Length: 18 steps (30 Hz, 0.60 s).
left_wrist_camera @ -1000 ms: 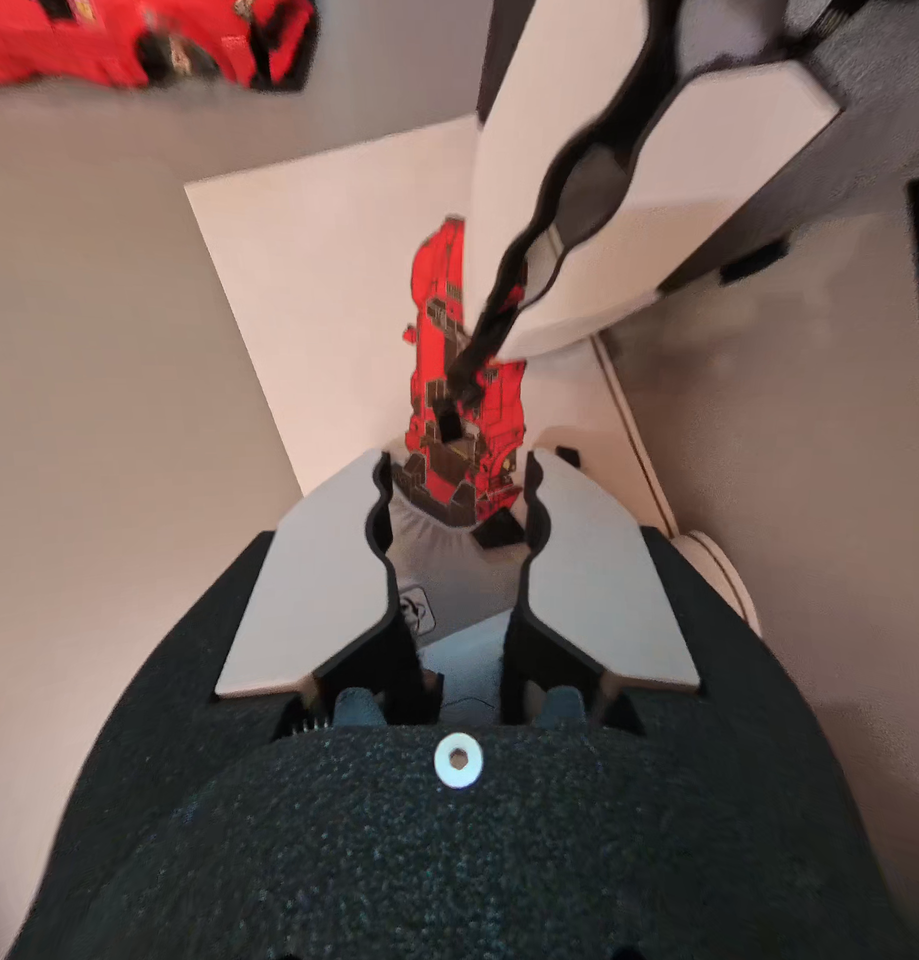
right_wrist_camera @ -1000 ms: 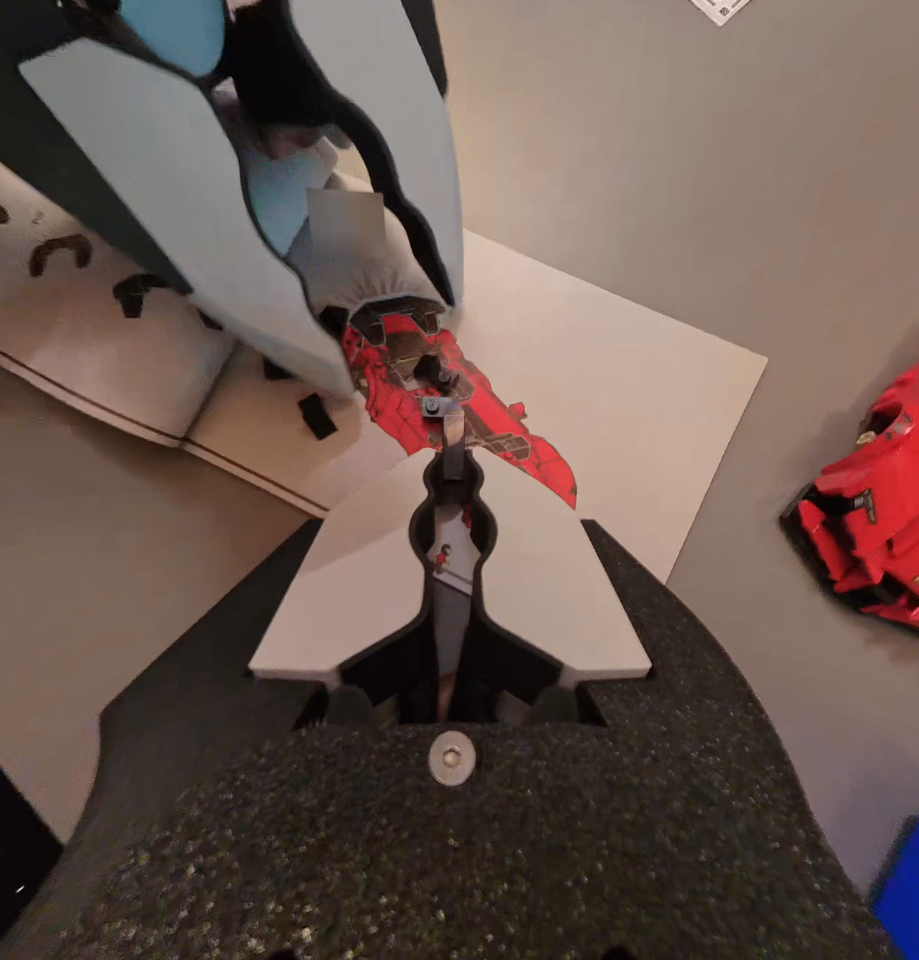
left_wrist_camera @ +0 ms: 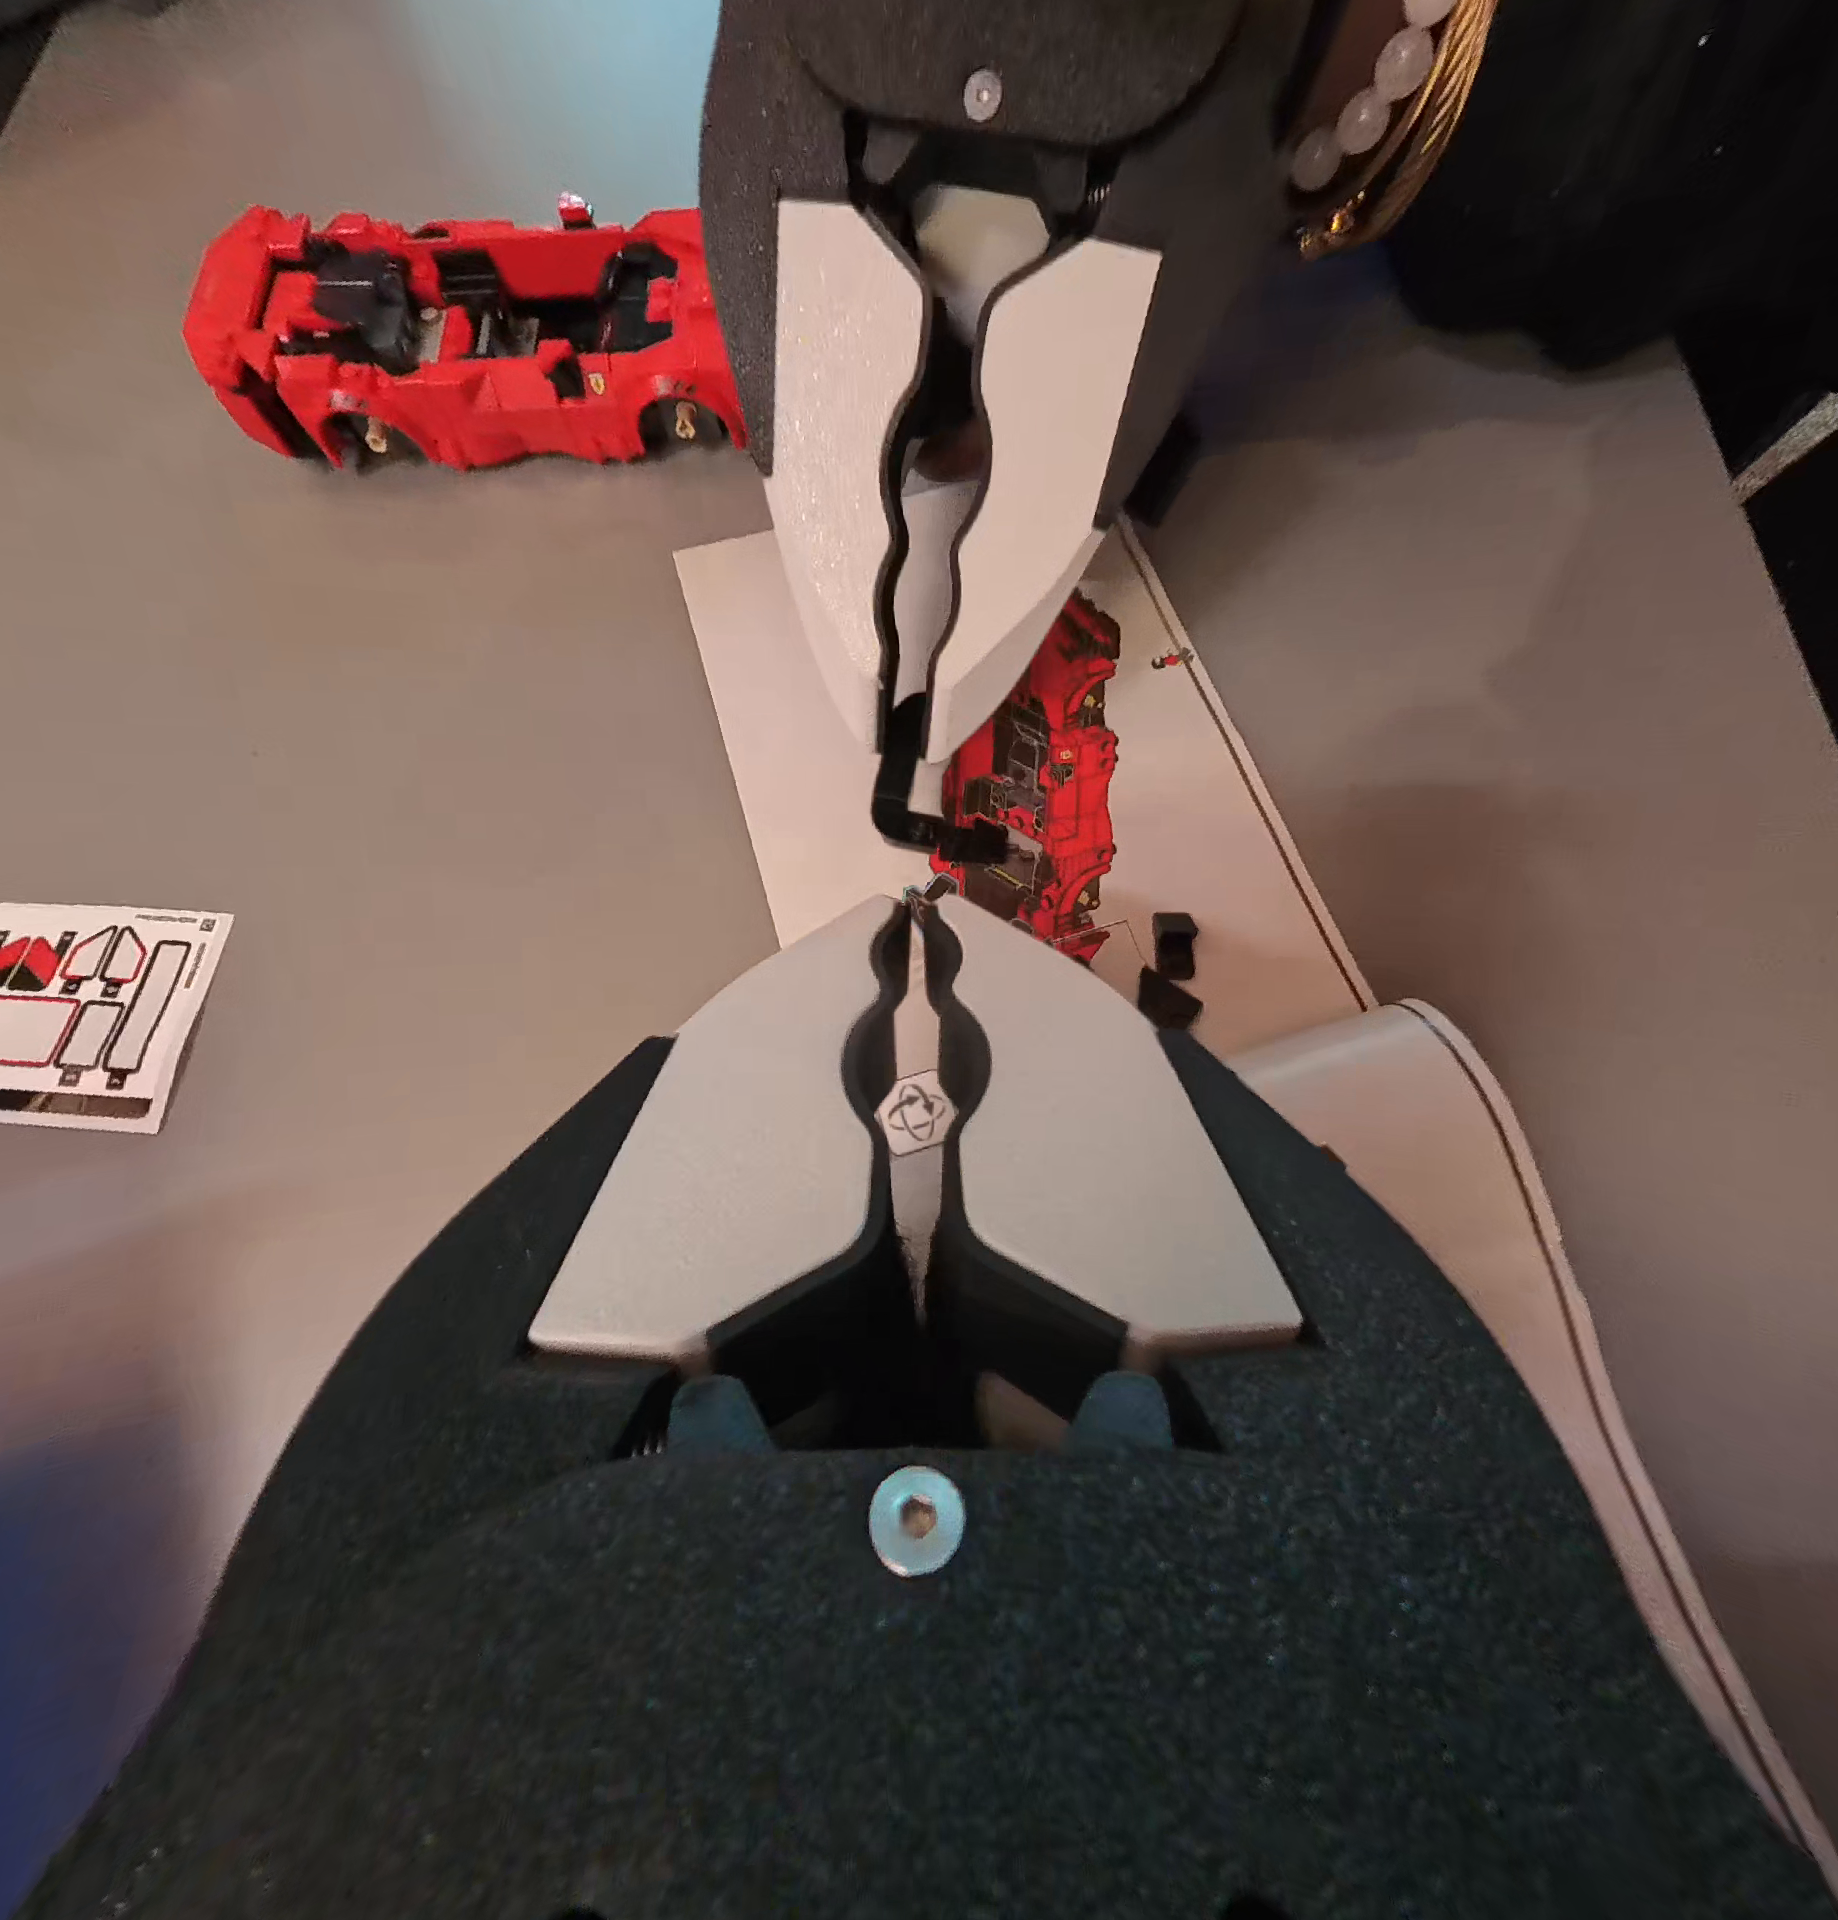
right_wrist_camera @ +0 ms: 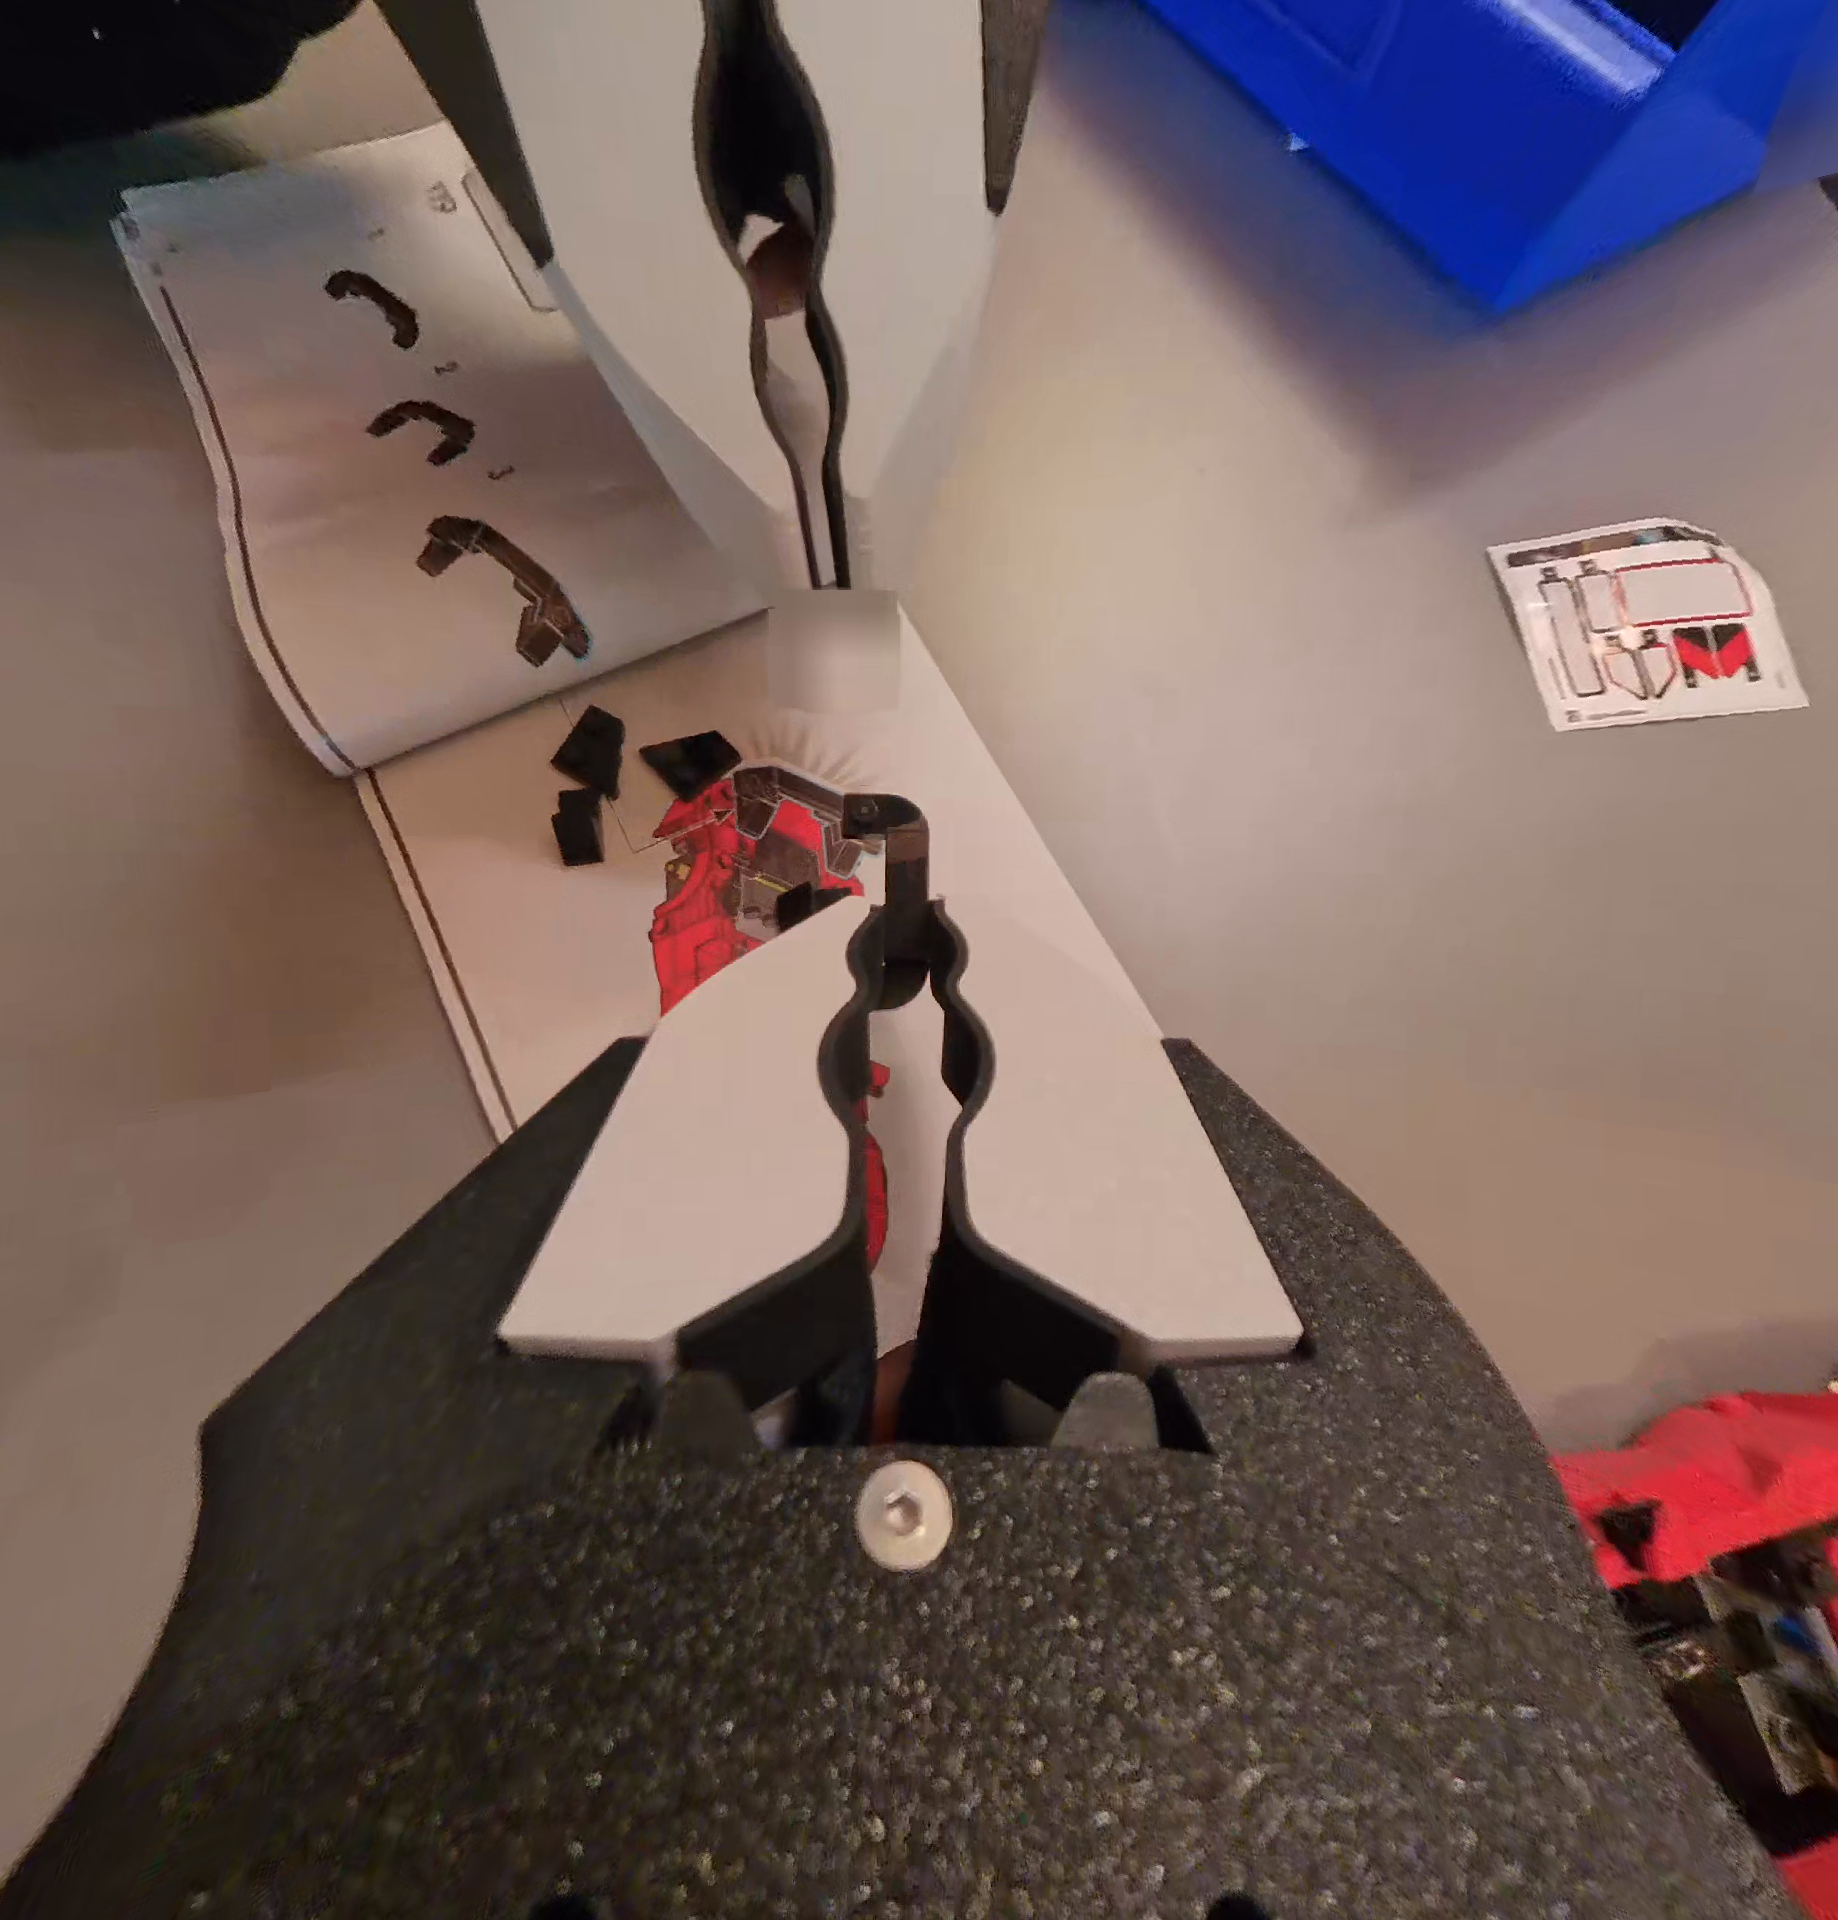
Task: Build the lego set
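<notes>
The right hand-held gripper (right_wrist_camera: pixel 902 925) grips a black angled lego piece (right_wrist_camera: pixel 891 844) by its stem, holding it above the open instruction booklet (right_wrist_camera: pixel 541 935), over the printed red car diagram. The left hand-held gripper (left_wrist_camera: pixel 920 914), spread wide a second ago, is now pinched together at the tips, just short of the piece; whether anything sits between them I cannot tell. Both have lifted away from the page. Three small black bricks (right_wrist_camera: pixel 593 774) lie on the booklet. The red lego car (left_wrist_camera: pixel 458 332) and a sticker sheet (left_wrist_camera: pixel 73 1013) rest on the grey worktop (left_wrist_camera: pixel 375 675), well apart.
</notes>
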Each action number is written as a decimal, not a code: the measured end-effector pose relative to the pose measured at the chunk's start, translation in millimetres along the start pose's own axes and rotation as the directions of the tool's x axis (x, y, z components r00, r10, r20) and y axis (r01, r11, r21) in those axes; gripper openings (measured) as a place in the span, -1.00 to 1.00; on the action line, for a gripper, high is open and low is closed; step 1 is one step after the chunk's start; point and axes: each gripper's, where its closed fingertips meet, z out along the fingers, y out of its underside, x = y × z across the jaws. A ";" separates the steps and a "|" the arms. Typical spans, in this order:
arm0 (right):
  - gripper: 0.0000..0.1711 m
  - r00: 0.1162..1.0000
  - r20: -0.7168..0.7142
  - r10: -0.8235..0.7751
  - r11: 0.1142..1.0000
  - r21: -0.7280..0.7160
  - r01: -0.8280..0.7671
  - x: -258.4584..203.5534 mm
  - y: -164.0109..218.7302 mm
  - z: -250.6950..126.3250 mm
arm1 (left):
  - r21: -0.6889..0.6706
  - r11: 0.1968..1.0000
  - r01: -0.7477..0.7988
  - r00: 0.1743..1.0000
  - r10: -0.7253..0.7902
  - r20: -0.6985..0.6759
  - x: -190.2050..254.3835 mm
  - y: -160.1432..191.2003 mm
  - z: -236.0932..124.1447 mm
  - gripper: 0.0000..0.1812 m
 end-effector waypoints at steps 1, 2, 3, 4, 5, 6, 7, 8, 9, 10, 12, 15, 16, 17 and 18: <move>-0.91 1.000 -0.001 -0.006 1.000 -0.009 0.006 -0.1 2.8 1.1 | -0.006 1.000 -0.006 1.000 0.006 -0.003 -0.6 1.5 0.9 -0.98; -0.91 1.000 -0.002 -0.007 1.000 -0.014 0.007 0.4 4.8 1.8 | -0.016 1.000 -0.009 1.000 0.009 -0.007 -1.2 3.7 2.3 -0.98; -0.91 1.000 0.000 -0.003 1.000 -0.013 0.003 0.8 5.5 2.1 | -0.027 1.000 -0.013 1.000 0.012 -0.011 -2.0 6.1 4.1 -0.98; -0.91 1.000 0.005 0.005 1.000 -0.007 -0.004 0.4 4.9 2.2 | -0.038 0.999 -0.016 1.000 0.015 -0.013 -2.9 8.7 5.7 -0.98; -0.91 1.000 0.015 0.010 1.000 -0.004 -0.010 -0.5 4.6 2.1 | -0.048 0.999 -0.016 1.000 0.015 -0.013 -3.6 11.3 7.3 -0.98; -0.91 1.000 0.018 0.009 1.000 -0.003 -0.009 -1.4 4.5 2.1 | -0.056 0.998 -0.013 1.000 0.012 -0.015 -4.1 13.4 9.0 -0.98; -0.91 1.000 0.023 0.002 1.000 -0.003 -0.002 -2.5 4.5 2.8 | -0.059 0.998 -0.010 1.000 0.009 -0.019 -4.1 14.7 10.4 -0.98; -0.91 0.999 0.032 -0.006 1.000 -0.008 0.006 -3.9 5.6 3.6 | -0.058 0.998 -0.006 1.000 0.005 -0.023 -4.3 15.1 11.6 -0.98; -0.91 0.999 0.039 -0.012 1.000 -0.012 0.012 -4.6 6.8 4.8 | -0.056 0.998 0.000 1.000 -0.002 -0.028 -4.3 15.1 12.4 -0.97; -0.91 0.999 0.043 -0.011 1.000 -0.016 0.011 -4.4 8.2 6.2 | -0.054 0.998 0.010 0.999 -0.012 -0.037 -4.0 15.0 12.9 -0.96; -0.91 0.999 0.053 0.005 0.999 -0.037 -0.003 -3.9 12.8 8.8 | -0.049 0.999 0.019 0.998 -0.022 -0.064 -1.9 13.9 13.1 -0.96; -0.91 0.998 0.062 0.005 1.000 -0.029 -0.003 -5.3 12.5 10.7 | -0.036 0.999 0.011 0.998 -0.013 -0.062 -3.9 11.7 12.6 -0.95; -0.91 0.998 0.063 0.005 1.000 -0.029 -0.004 -5.4 12.3 10.4 | -0.033 0.999 0.012 0.998 -0.014 -0.058 -5.0 11.2 12.7 -0.95; -0.91 0.998 0.061 0.006 0.999 -0.036 -0.004 -5.1 13.1 10.0 | -0.029 0.999 0.013 0.998 -0.015 -0.060 -5.0 11.0 12.8 -0.95; -0.91 0.999 0.054 0.005 0.999 -0.041 -0.003 -4.4 13.9 9.4 | -0.027 1.000 0.012 0.998 -0.014 -0.066 -4.2 10.9 13.1 -0.95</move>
